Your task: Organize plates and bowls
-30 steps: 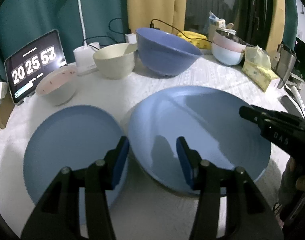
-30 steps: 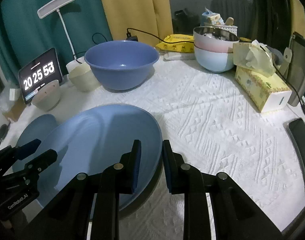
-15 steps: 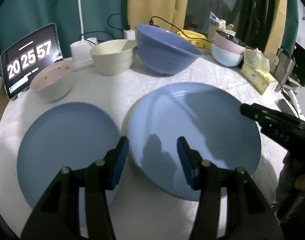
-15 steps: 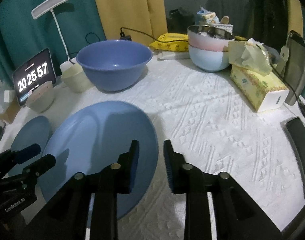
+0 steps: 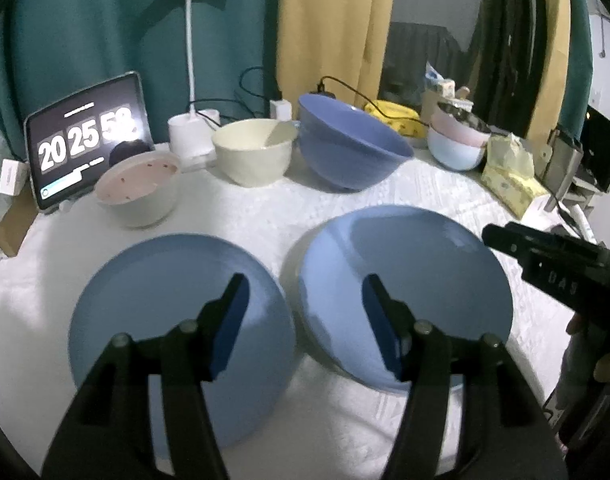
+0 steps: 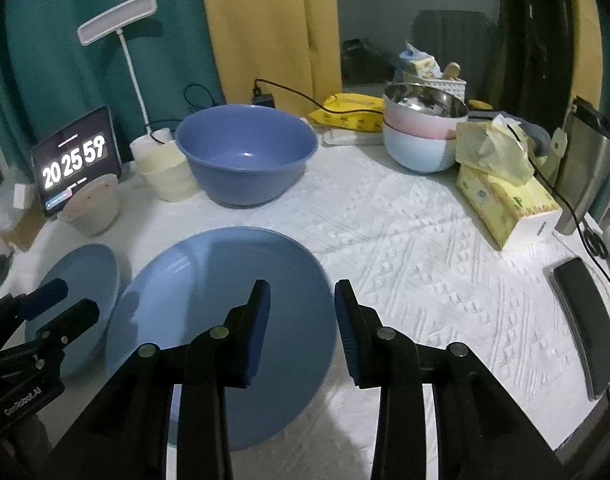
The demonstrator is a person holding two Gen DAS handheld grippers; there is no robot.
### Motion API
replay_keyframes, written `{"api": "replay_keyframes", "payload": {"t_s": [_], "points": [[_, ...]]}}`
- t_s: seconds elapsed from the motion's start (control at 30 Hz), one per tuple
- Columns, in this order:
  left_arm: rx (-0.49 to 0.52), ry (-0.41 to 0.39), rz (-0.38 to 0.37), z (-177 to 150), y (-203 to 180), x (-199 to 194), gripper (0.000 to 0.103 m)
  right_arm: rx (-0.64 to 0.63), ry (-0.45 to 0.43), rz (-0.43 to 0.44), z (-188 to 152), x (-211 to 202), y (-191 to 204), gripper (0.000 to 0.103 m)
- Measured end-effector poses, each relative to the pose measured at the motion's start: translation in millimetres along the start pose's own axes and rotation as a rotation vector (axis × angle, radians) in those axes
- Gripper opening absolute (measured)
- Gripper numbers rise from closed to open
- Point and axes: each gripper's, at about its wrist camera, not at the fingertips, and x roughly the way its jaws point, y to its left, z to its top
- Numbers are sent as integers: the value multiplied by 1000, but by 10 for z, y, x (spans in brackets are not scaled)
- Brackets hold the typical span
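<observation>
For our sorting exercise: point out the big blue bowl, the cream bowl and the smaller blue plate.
big blue bowl [image 6: 245, 160]: right wrist view, inner wall.
cream bowl [image 5: 253, 160]: left wrist view, outer side.
smaller blue plate [image 5: 153, 292]: left wrist view, flat centre.

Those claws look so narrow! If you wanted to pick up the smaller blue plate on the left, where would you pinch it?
Probably on the thin rim. The smaller blue plate lies flat on the white tablecloth, so only its edge fits between two fingers. I would bring the open left claw, hovering above it, in low from the near side, one finger sliding under the rim, one on top, clear of the larger plate.
</observation>
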Motion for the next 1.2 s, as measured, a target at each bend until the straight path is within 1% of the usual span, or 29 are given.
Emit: {"api": "replay_keyframes", "payload": {"t_s": [0.43,0.5,0.57,0.87,1.2], "points": [[-35,-56,29,21,323,-230,62,-45,-19,11,94,-70,321,36],[-45,-66,36,25,396,-265,64,-50,-20,17,104,-60,367,36],[-58,-76,40,30,462,-297,68,-58,-18,21,121,-43,420,36],[-108,-81,67,9,767,-308,70,-109,-10,38,201,25,711,36],[-148,-87,115,-69,1122,-316,70,-156,4,54,237,112,1023,36]]}}
